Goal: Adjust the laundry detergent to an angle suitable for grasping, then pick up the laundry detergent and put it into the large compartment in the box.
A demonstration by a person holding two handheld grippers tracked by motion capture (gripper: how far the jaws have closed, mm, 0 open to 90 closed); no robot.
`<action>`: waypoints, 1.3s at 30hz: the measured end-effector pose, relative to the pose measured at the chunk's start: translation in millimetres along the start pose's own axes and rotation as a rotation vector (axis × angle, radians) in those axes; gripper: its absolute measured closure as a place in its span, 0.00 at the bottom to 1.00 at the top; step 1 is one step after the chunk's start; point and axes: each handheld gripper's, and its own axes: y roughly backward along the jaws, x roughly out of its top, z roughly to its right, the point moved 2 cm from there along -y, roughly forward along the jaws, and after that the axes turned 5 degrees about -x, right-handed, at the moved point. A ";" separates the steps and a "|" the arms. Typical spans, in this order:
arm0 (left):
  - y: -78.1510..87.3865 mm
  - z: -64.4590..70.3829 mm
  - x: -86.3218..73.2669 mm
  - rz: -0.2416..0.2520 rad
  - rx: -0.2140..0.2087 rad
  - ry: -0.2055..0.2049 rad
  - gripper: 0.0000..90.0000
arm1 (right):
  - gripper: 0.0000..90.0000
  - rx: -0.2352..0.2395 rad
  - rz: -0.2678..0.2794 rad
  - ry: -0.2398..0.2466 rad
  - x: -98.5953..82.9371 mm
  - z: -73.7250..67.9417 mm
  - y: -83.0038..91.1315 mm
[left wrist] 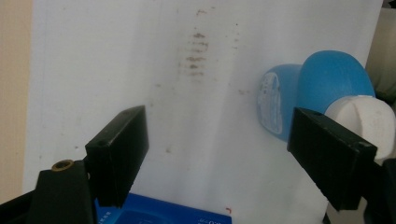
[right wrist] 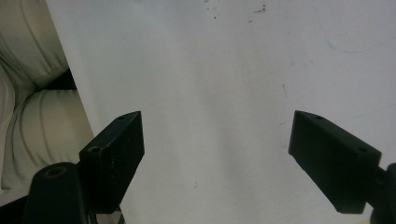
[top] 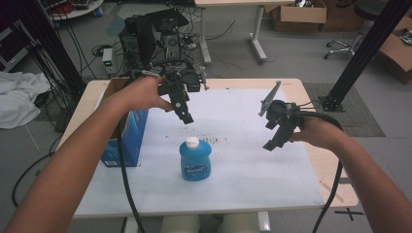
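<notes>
So the blue bottle [top: 195, 163] with its white cap [top: 192, 141] stood upright mid-table on the white sheet [top: 243, 160], near the front edge. I had the left gripper [top: 183, 112] and right gripper [top: 273, 140] both hanging above it, jaws spread wide, holding nothing. Blue box [top: 127, 141] sat at the sheet's left edge, plenty of bare sheet on the right.

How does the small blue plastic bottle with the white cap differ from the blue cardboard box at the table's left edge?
The blue plastic bottle with the white cap is rounded; the blue cardboard box is flat-sided and square-cornered. The bottle is capped shut; the box is open at the top. The bottle is shorter and narrower than the box. The bottle stands near the table's middle front; the box sits at its left edge. Both are blue and upright.
</notes>
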 end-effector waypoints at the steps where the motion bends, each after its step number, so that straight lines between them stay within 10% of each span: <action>1: 1.7 1.4 1.1 0.018 -0.007 0.002 0.24 | 0.20 0.001 0.004 0.006 -1.0 -1.2 0.1; 39: 17.7 62.3 10.9 0.046 -0.095 -0.102 0.22 | 0.20 0.002 -0.003 0.005 -12.9 -3.2 -2.7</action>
